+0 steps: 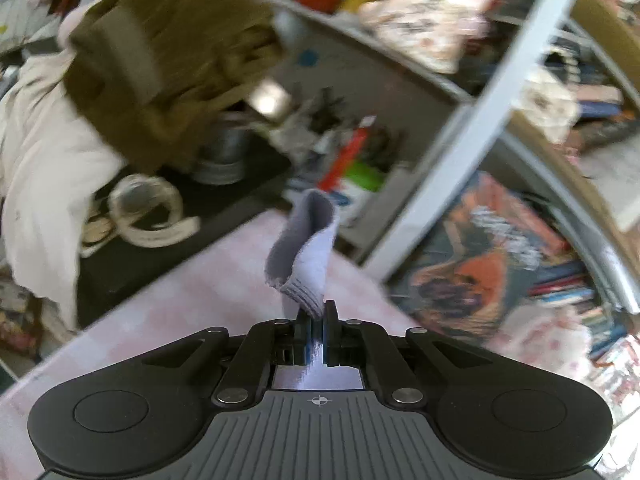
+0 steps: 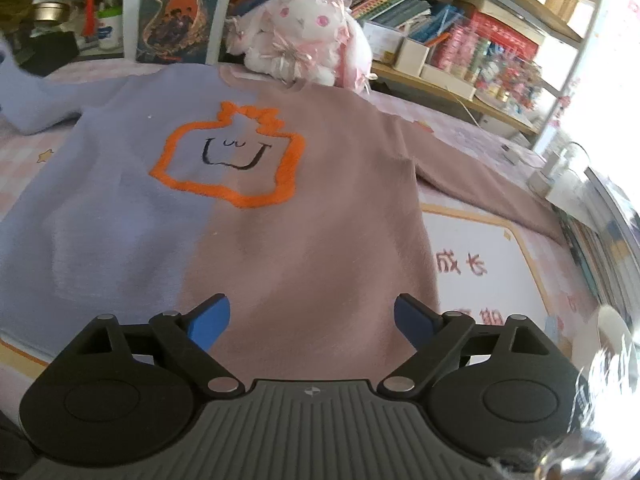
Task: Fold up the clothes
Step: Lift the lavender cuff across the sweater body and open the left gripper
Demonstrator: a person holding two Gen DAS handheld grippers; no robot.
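A sweater (image 2: 248, 216), lavender on its left half and dusty pink on its right, lies flat on the pink bed sheet (image 2: 516, 256) with an orange outlined face on the chest. My right gripper (image 2: 311, 320) is open and empty just above its pink lower part. My left gripper (image 1: 316, 322) is shut on the lavender sleeve cuff (image 1: 306, 256), which is lifted above the bed and sticks up from the jaws. The pink sleeve (image 2: 480, 176) stretches out to the right.
A white and pink plush rabbit (image 2: 304, 36) sits at the sweater's collar. Bookshelves (image 2: 460, 28) stand behind the bed. In the blurred left wrist view, a brown garment (image 1: 160, 56), white cloth (image 1: 44, 152), a dark table (image 1: 200, 208) with tape rolls and white shelf posts (image 1: 472, 120) are nearby.
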